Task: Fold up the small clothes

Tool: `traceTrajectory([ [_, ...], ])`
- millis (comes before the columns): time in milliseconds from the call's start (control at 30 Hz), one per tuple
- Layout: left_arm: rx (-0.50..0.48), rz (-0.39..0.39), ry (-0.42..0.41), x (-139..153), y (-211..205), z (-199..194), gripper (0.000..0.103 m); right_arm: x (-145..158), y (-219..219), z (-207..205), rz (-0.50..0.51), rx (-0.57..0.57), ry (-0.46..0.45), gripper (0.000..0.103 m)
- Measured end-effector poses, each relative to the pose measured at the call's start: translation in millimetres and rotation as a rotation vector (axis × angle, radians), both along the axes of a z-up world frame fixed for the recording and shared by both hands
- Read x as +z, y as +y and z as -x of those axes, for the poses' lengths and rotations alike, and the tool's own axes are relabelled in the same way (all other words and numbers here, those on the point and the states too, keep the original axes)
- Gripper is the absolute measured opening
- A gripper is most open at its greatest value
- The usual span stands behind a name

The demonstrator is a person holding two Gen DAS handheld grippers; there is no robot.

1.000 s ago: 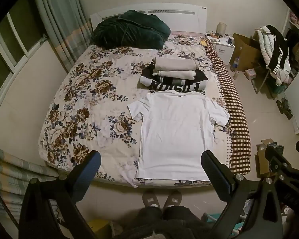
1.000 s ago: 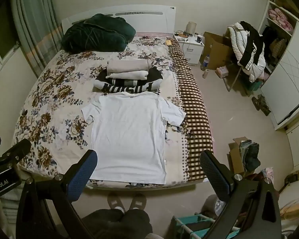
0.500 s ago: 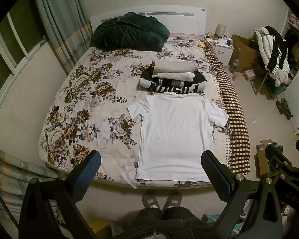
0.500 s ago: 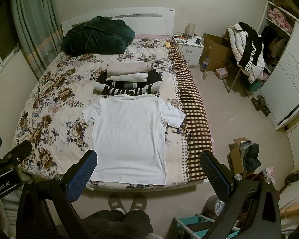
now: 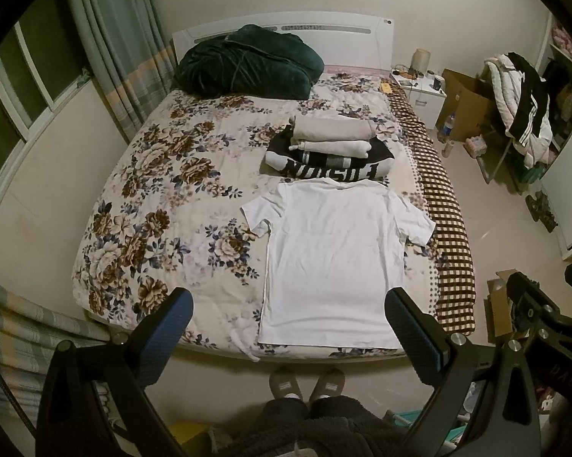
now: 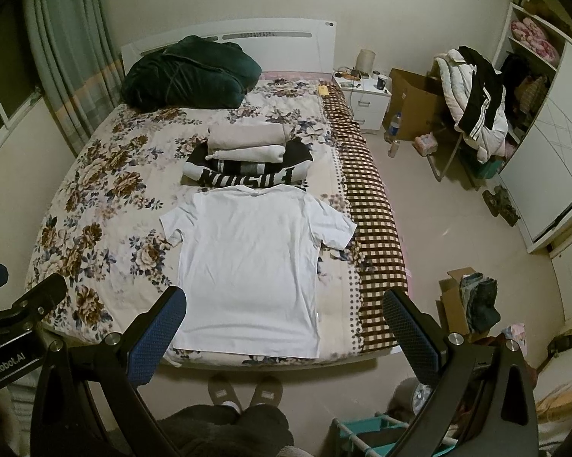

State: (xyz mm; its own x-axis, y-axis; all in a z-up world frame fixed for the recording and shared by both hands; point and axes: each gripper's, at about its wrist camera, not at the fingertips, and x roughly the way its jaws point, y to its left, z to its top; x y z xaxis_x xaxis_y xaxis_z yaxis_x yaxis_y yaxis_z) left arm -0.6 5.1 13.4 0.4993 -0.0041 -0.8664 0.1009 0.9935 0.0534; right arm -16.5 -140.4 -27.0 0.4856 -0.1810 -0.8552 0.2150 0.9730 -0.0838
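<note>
A white T-shirt (image 5: 335,259) lies flat on the flowered bed, collar away from me, hem at the near edge; it also shows in the right wrist view (image 6: 251,262). Behind its collar sits a stack of folded clothes (image 5: 331,148), beige pieces on a black-and-white one, seen too in the right wrist view (image 6: 247,156). My left gripper (image 5: 289,323) is open and empty, held high above the foot of the bed. My right gripper (image 6: 286,323) is open and empty, at the same height beside it.
A dark green blanket (image 5: 244,63) is piled at the headboard. A checked blanket (image 6: 373,228) hangs down the bed's right side. A nightstand (image 6: 362,95), cardboard boxes (image 6: 415,103) and a chair with jackets (image 6: 472,95) stand to the right. My slippered feet (image 5: 306,384) are at the bed's foot.
Both views have drifted back and up a little, so the bed and shirt sit slightly lower in the frames. Both grippers stay open; nothing on the bed has moved.
</note>
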Motion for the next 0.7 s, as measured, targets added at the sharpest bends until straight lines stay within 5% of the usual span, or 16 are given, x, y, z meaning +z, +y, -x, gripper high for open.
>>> traceTrajectory([
  [133, -0.002, 0.000, -0.002, 0, 1, 0, 0.103, 22, 6, -15, 0.000, 0.002, -0.002, 0.103],
  [700, 0.000, 0.007, -0.008, 12, -7, -5, 0.103, 22, 6, -9, -0.001, 0.003, -0.013, 0.103],
])
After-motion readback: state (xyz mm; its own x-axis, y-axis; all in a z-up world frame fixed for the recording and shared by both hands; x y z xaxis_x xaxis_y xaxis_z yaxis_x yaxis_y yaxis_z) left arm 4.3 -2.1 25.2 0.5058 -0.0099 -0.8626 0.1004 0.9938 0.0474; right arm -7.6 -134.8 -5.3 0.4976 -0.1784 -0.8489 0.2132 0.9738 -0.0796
